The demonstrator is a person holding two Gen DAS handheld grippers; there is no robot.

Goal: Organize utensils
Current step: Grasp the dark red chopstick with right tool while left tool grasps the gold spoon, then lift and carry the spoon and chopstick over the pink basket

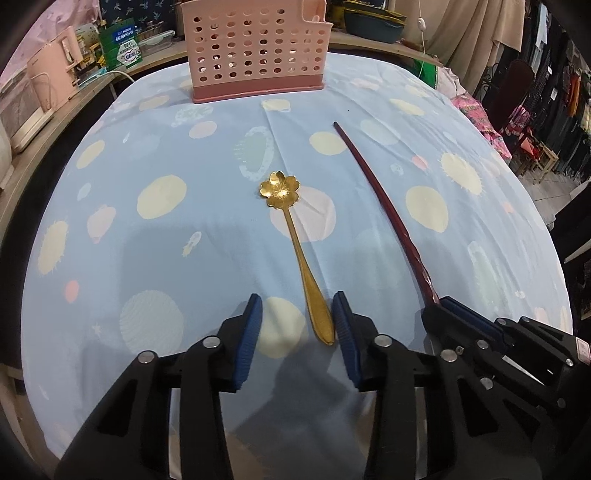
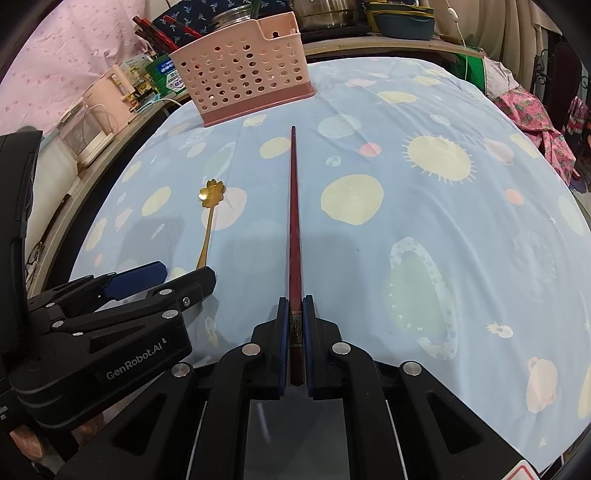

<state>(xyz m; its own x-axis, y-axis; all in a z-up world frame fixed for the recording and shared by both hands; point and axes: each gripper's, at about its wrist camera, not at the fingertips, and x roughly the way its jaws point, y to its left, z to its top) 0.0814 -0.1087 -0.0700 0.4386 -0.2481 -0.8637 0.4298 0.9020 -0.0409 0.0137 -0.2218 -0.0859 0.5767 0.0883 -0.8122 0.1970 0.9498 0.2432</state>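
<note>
A gold spoon point(image 1: 295, 243) with a flower-shaped bowl lies on the blue patterned tablecloth point(image 1: 147, 240). My left gripper point(image 1: 298, 308) is open, its blue pads on either side of the spoon's handle end, closer on the right. A dark red chopstick point(image 1: 384, 210) lies to the right, pointing at the pink perforated utensil basket point(image 1: 255, 48) at the far edge. My right gripper point(image 2: 295, 306) is shut on the chopstick point(image 2: 293, 221) near its thick end. The right wrist view also shows the spoon point(image 2: 208, 218), the basket point(image 2: 243, 70) and the left gripper point(image 2: 173, 275).
A shelf behind the table holds a pink appliance point(image 1: 48, 85), a green box point(image 1: 122, 46), pots and dishes point(image 2: 402, 18). More chopsticks point(image 2: 159, 31) stick up behind the basket. Clothes and a chair point(image 1: 517, 92) stand to the right of the table.
</note>
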